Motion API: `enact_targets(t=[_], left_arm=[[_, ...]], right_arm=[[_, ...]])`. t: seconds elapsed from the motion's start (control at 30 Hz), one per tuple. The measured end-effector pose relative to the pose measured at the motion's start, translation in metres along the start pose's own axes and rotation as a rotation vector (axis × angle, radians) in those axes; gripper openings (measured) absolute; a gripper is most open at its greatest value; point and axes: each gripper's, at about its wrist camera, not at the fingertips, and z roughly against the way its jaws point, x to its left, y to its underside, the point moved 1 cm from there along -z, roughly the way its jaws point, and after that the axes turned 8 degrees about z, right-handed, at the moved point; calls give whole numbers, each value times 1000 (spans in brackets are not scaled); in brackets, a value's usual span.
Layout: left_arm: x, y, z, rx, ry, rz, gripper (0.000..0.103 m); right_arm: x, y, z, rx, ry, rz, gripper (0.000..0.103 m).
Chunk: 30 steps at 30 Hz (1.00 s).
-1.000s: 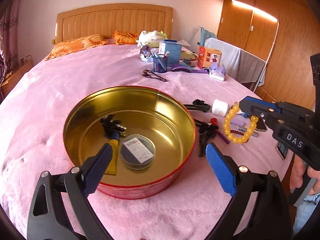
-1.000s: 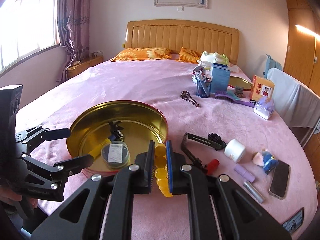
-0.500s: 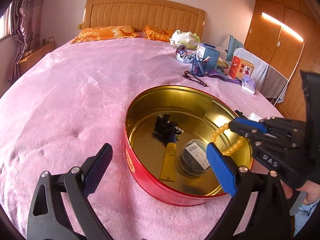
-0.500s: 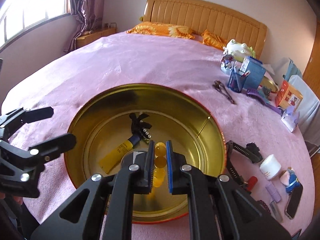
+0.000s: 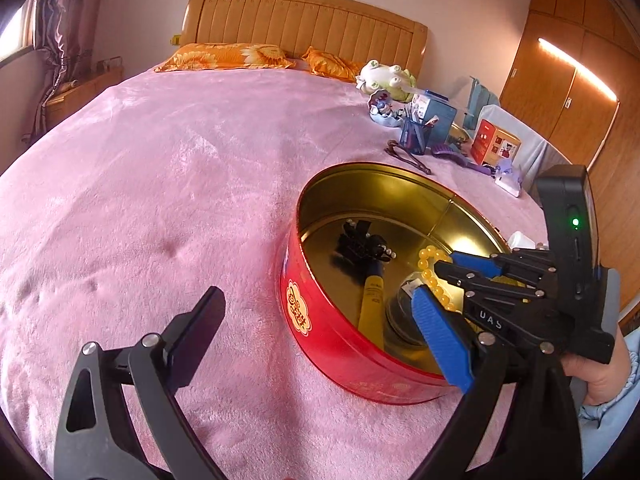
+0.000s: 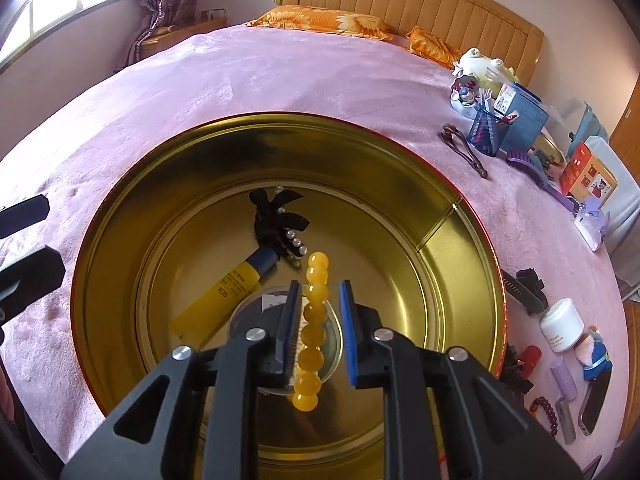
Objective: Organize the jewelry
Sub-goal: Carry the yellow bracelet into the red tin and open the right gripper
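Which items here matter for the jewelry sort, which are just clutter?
Job:
yellow bead bracelet, between the open right gripper fingers
red round tin
dark red bead bracelet

Clutter:
white cream jar
phone
blue mesh pen cup
purple comb

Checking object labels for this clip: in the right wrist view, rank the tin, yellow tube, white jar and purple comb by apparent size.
1. Round gold tin, by far the largest.
2. Yellow tube.
3. White jar and purple comb look alike in size; the comb lies farther off, so unranked.
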Motion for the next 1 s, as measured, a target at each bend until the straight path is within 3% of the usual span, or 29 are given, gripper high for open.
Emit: enact_targets(t=[0.1, 0.23, 0.43, 0.73, 1.0], left_arm=[[-6, 1, 2, 0, 10, -5, 92], [-17, 5, 3, 6, 14, -28, 92], [-40, 13, 2, 28, 24, -63, 92], [-88, 26, 6, 40, 51, -150, 92], [-143, 48, -3, 90, 110, -237, 92]], right_arm=[[-3, 4, 8, -18, 5, 0, 38], [-11, 12, 24, -57, -8, -27, 59], [-21, 27, 50, -120, -26, -58, 73], [-55, 66, 89, -184, 1, -117, 86], [-102, 118, 102, -172, 98, -173, 89]])
